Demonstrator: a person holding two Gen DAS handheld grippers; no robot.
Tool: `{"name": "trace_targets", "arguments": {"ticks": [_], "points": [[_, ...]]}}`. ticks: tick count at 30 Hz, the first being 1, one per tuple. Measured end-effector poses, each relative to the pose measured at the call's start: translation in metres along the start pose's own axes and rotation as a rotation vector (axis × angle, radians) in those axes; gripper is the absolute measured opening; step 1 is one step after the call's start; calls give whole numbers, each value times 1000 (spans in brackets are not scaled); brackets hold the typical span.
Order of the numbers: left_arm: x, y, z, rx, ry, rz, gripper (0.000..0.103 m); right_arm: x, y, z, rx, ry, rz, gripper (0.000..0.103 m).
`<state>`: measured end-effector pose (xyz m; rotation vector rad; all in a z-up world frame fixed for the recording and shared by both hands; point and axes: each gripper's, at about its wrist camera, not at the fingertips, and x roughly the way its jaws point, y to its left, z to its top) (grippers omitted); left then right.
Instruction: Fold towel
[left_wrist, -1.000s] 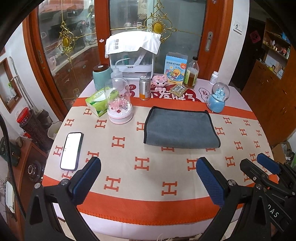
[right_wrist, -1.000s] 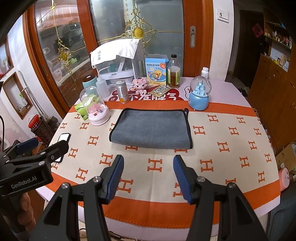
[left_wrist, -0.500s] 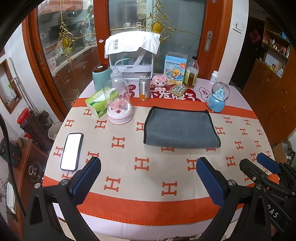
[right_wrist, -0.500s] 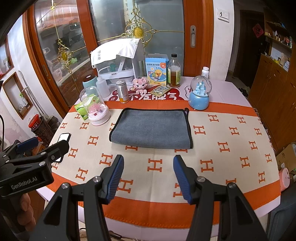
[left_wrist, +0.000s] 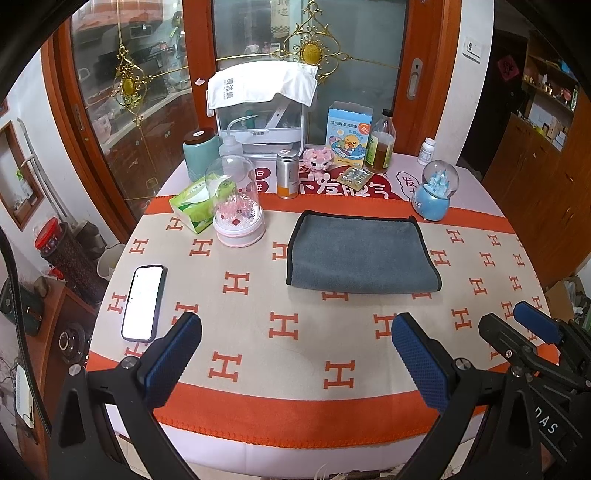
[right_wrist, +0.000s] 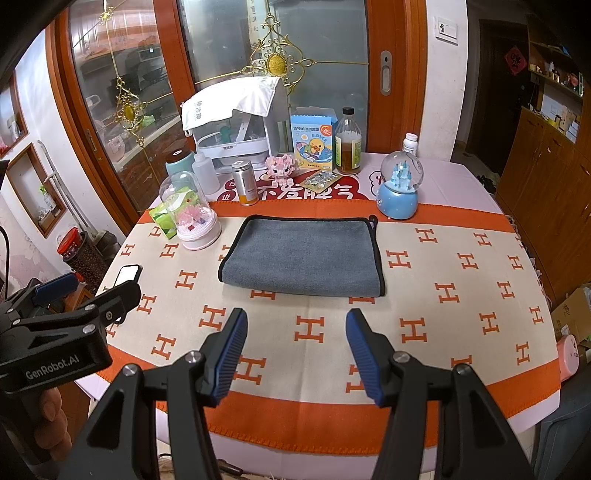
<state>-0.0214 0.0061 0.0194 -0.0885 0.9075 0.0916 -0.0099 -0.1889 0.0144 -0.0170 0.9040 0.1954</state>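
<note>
A grey towel (left_wrist: 360, 254) with a black hem lies folded flat on the table, its fold toward me; it also shows in the right wrist view (right_wrist: 304, 256). My left gripper (left_wrist: 295, 334) is open and empty, held above the table's near edge, well short of the towel. My right gripper (right_wrist: 295, 328) is open and empty, also near the front edge, in front of the towel. Each gripper shows at the edge of the other's view.
A phone (left_wrist: 144, 302) lies at the front left. A glass dome (left_wrist: 236, 206), tissue pack (left_wrist: 192, 206), metal can (left_wrist: 288, 173), bottle (left_wrist: 380, 147), snow globe (left_wrist: 436, 192) and white rack (left_wrist: 262, 110) crowd the table's far side. The table's front edge is close.
</note>
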Motion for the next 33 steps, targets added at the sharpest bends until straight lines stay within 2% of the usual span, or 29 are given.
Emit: {"name": "trace_targets", "arguments": {"ticks": [33], "points": [[3,3,-3,8,5,7,102,5,2,-8,10,20,14,56]]}}
